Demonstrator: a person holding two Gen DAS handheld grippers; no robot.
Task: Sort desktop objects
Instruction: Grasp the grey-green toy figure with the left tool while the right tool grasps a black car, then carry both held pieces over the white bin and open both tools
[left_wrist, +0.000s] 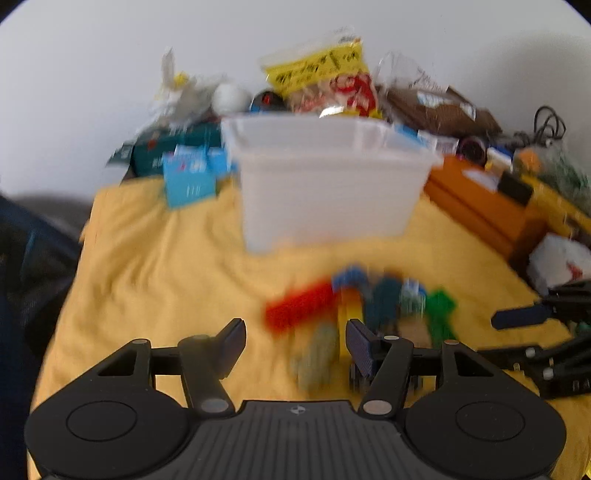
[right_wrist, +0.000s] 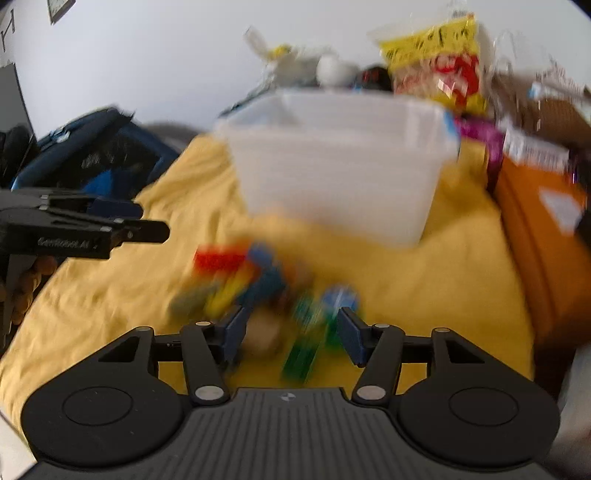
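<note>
Both tongs released, nothing held. Left tongs and right tongs hang over the blurred heap of small coloured plastic toy pieces on the yellow cloth-covered table. Translucent white plastic bin stands just beyond. Advice: settle first, single out one piece, then close.

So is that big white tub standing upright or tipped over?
Upright: the white tub stands on its base on the yellow cloth, open rim up. Both views are blurred, so its contents cannot be told.

Behind the yellow cloth — a snack bag, orange box.
</note>
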